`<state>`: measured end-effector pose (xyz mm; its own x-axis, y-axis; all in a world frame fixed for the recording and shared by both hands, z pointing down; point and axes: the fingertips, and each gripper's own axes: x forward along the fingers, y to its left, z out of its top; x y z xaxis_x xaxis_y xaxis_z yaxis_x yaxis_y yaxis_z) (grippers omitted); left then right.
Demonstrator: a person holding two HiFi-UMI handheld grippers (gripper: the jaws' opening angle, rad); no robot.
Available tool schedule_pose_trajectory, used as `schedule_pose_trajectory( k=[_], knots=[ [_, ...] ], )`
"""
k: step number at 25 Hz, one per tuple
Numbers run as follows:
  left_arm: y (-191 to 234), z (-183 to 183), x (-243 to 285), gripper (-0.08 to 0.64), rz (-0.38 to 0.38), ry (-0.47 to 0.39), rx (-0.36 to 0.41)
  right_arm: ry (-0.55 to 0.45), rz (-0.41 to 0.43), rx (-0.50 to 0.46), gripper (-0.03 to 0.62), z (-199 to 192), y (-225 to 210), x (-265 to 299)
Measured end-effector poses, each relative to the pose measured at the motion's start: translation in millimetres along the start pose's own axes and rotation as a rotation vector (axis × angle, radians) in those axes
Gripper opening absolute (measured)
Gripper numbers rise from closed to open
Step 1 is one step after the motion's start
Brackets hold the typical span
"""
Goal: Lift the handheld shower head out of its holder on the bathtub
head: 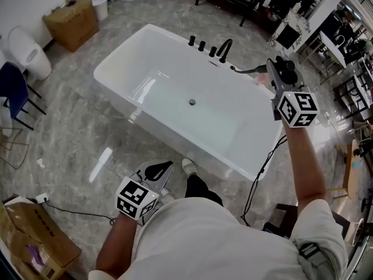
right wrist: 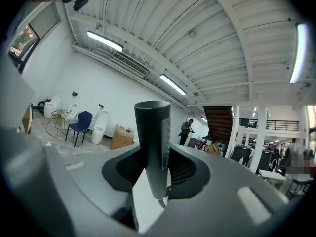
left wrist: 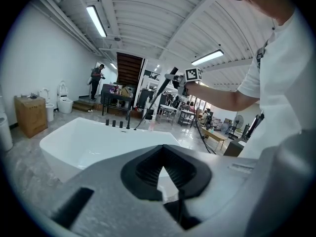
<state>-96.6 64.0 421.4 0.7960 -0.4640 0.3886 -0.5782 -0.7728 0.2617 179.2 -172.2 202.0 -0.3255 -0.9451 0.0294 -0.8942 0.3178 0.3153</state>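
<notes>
A white bathtub (head: 125, 63) stands on the marble floor, with black taps (head: 201, 44) and a curved spout (head: 224, 48) on its far rim. My right gripper (head: 278, 70) hovers above the tub's far right corner, shut on the dark handheld shower head (right wrist: 153, 142), whose handle stands upright between the pads. The hose (head: 247, 71) runs from it back to the rim fittings. In the left gripper view the shower head (left wrist: 165, 83) shows raised well above the taps. My left gripper (head: 158, 170) is low, near my body, shut and holding nothing.
A cardboard box (head: 71, 22) and toilets (head: 26, 51) stand far left, with a blue chair (head: 14, 89) beside them. Another box (head: 35, 238) sits at the near left. Shelving and tables (head: 344, 45) crowd the right. A black cable (head: 262, 168) hangs by the tub's near right side.
</notes>
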Motion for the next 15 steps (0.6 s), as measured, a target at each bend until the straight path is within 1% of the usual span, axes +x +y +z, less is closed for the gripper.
schedule_pose_trajectory(
  k=[15],
  knots=[
    [-14.0,-2.1,-24.0,0.006,0.005,-0.042,0.003,-0.027,0.158,0.0,0.138,47.9,85.8,-57.4]
  ],
)
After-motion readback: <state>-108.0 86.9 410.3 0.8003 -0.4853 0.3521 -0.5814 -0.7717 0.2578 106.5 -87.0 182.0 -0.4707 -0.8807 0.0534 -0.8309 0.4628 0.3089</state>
